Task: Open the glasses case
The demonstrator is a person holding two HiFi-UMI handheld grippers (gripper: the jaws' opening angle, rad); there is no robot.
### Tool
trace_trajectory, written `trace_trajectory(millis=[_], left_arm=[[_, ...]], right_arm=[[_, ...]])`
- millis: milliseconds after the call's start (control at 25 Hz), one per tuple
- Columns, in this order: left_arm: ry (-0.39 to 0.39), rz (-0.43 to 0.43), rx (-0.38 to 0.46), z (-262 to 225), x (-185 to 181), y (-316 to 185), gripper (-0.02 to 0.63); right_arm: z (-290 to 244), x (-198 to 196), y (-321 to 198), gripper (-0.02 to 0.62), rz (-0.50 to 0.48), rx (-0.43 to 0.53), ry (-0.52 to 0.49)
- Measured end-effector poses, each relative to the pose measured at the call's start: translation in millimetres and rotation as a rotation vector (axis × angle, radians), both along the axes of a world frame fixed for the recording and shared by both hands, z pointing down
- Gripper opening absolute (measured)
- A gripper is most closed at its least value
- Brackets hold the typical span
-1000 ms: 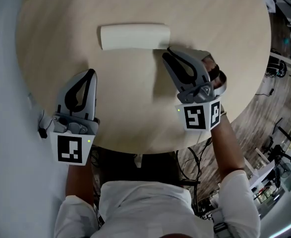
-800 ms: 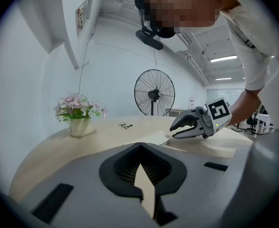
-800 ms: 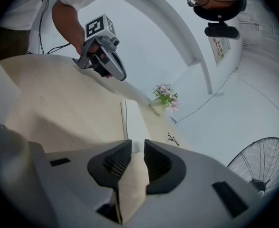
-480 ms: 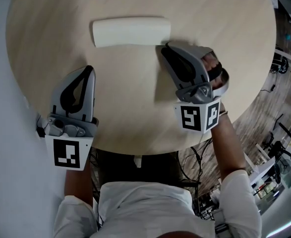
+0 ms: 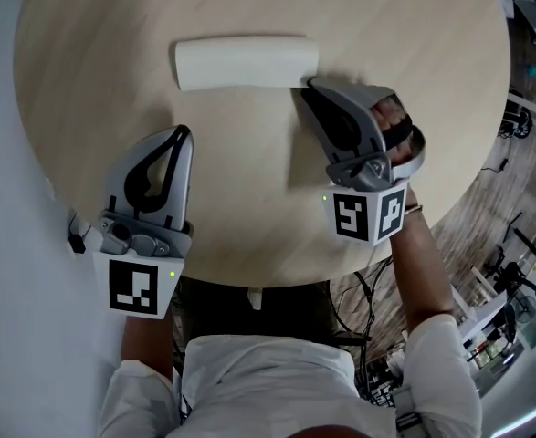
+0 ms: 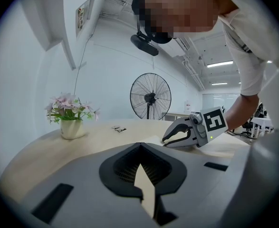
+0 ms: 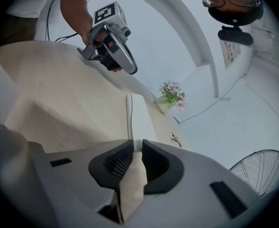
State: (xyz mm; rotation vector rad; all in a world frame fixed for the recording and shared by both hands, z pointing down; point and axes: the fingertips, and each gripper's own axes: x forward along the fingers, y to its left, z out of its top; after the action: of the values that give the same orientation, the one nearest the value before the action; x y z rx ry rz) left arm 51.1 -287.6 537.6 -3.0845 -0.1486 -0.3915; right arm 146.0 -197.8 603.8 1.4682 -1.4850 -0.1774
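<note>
Barely parted, right gripper (image 5: pixel 310 88) sits beside glasses case (image 5: pixel 245 62)

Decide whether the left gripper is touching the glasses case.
Apart. The head view shows bare table between the left gripper and the glasses case.

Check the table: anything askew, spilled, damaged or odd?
Nothing stands out. The white glasses case lies flat and closed on the round table, no spill or damage visible. The flower pot stands upright. The right gripper is at the case's end, jaws a narrow gap apart; the left gripper is shut, clear of it.
</note>
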Motion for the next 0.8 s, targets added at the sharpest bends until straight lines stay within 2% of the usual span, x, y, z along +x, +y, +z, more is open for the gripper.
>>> trace_trajectory(millis=[440, 800], left_arm=[[0.021, 0.006, 0.020, -5, 1, -5, 0.011], [0.006, -0.012, 0.036, -11, 8, -7, 0.011]], right_arm=[[0, -3, -2, 0.052, -0.010, -0.014, -0.021], [-12, 6, 5, 0.035, -0.016, -0.013, -0.036]])
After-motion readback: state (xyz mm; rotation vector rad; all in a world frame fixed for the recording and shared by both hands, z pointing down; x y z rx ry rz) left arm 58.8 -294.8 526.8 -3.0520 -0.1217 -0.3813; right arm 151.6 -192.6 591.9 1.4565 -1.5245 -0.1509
